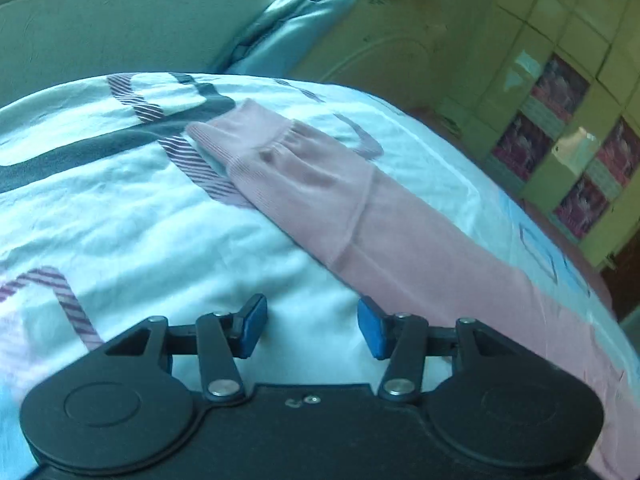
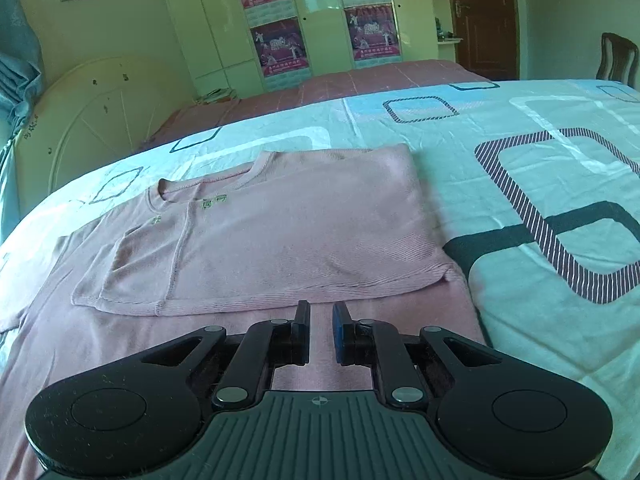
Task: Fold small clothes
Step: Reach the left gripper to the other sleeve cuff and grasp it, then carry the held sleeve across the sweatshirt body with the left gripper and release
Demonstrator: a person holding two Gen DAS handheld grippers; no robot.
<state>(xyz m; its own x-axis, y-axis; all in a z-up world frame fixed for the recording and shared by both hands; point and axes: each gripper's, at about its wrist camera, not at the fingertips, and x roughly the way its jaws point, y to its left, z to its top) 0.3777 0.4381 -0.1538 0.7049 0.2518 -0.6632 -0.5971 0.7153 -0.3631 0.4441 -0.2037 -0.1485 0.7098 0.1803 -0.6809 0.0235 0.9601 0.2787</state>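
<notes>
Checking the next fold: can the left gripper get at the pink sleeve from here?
Probably yes. The left gripper is open and empty, and the sleeve lies flat on the bedsheet just ahead, nothing between.

A: Where does the left wrist view look from?
B: Low over the bedspread (image 1: 120, 208), tilted, facing the headboard (image 1: 100, 40).
A: And the right?
B: Close above the pink top (image 2: 280, 236), facing the wardrobe (image 2: 208, 32). Both share that garment.
</notes>
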